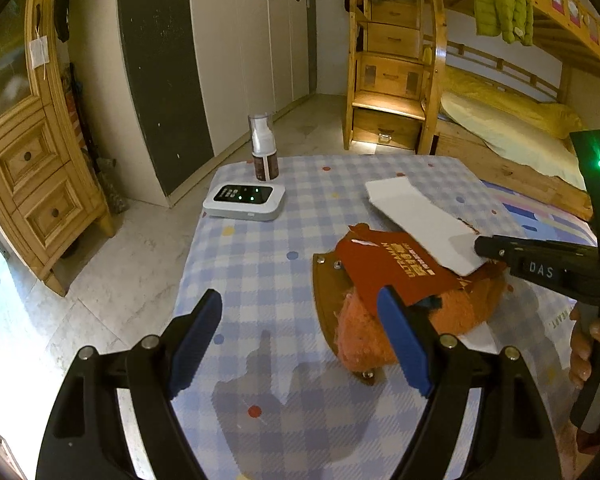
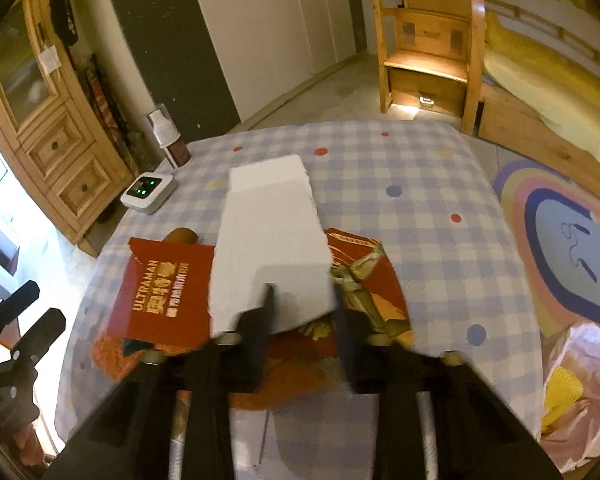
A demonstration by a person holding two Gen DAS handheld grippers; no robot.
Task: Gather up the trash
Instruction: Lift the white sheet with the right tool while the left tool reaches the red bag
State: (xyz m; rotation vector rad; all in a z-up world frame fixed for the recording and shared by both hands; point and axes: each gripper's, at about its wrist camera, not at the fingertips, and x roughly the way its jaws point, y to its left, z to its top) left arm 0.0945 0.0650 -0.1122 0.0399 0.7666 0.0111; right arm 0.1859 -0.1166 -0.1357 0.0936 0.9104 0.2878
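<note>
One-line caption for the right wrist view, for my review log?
Right hand-held gripper holds white card above red Ultraman packaging on a checked tablecloth.

Bare cloth before left tongs (image 1: 300, 344); spray bottle (image 1: 265, 148), white device (image 1: 244, 200) crowd far-left corner.

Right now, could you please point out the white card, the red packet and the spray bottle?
White card (image 2: 272, 240): right wrist view, on its flat middle.
Red packet (image 2: 164, 300): right wrist view, on its printed face.
Spray bottle (image 1: 265, 152): left wrist view, on its body below the cap.
</note>
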